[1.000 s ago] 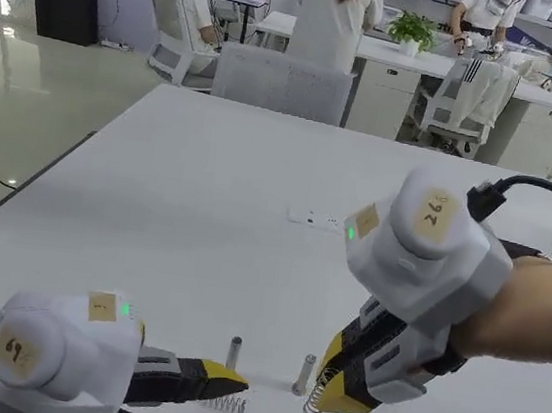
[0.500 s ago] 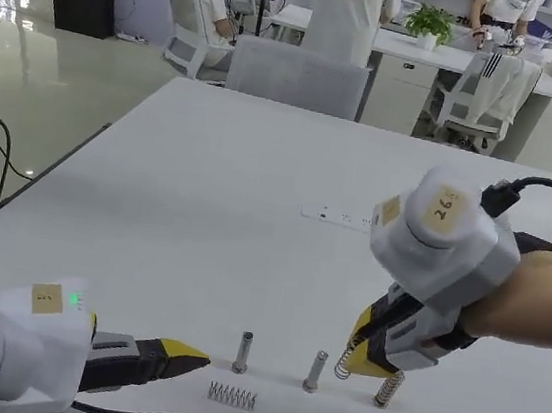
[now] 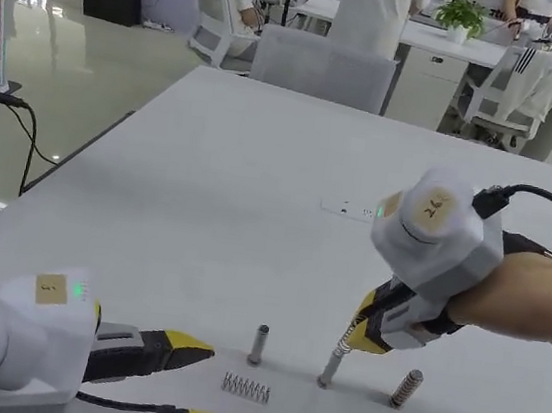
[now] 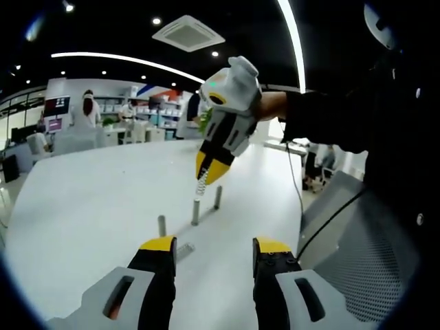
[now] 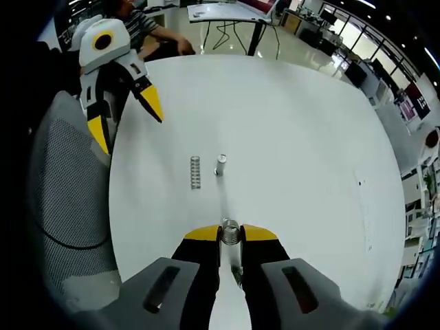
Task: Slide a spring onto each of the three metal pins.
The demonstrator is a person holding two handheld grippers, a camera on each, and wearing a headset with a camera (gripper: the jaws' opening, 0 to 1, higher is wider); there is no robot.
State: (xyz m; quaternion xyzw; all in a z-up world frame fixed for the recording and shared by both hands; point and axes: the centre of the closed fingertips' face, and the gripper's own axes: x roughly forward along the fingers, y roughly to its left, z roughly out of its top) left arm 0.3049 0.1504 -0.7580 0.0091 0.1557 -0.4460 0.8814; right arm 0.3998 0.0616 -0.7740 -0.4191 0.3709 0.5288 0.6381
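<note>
**Right gripper** (image 3: 369, 337): jaws drawn nearly together and clamped on the upper end of the held spring (image 3: 344, 340). The yellow tips point down at the table (image 3: 208, 188). In the right gripper view the coil's end sits between the two tips.

**Held spring:** hangs slanted below the tips. Its lower end meets the top of the middle pin (image 3: 329, 370). Whether it has passed over the pin cannot be told.

**Middle pin:** upright on the table, with its shaft bare below the held spring.

**Right pin** (image 3: 405, 389): just beside the middle pin, with a fitted spring (image 3: 407, 383) coiled around it.

**Left pin** (image 3: 258, 345): on the other side of the middle pin, upright and bare.

**Loose spring** (image 3: 246, 388): lying flat on the table just on the person's side of the left pin, touching neither pin nor gripper.

**Left gripper** (image 3: 225, 392): jaws wide apart, gripping nothing. It sits low over the near part of the table, its tips toward the loose spring and the pins. In the left gripper view the three pins stand in a row beyond the jaws, with the right gripper above the middle one.

**Table:** white, with a small white strip (image 3: 348, 209) lying well beyond the pins.

**Background:** a grey chair (image 3: 321, 69) at the far edge, with desks and people behind it.
</note>
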